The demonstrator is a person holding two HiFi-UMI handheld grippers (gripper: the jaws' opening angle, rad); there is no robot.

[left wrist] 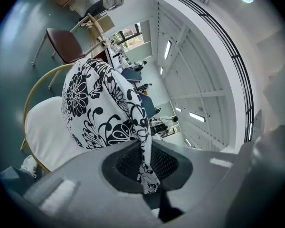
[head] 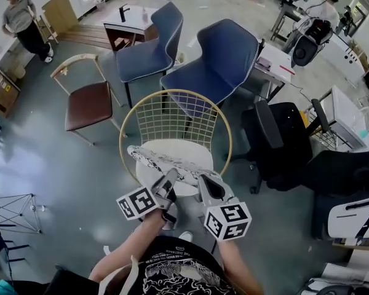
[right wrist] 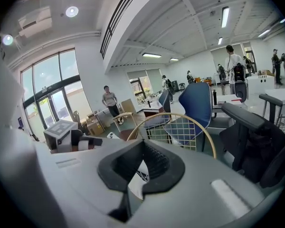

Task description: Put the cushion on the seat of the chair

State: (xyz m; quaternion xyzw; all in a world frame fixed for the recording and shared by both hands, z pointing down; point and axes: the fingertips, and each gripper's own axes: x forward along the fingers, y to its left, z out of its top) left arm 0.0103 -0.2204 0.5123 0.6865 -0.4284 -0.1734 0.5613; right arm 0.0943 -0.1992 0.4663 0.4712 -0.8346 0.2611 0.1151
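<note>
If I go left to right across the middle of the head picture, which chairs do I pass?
brown chair → gold wire chair → black office chair

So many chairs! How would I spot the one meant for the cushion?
Find the two blue padded chairs. Just before them, under the black-and-white floral cushion, stands a chair with a round white seat. It alone has a hooped gold wire back.
</note>
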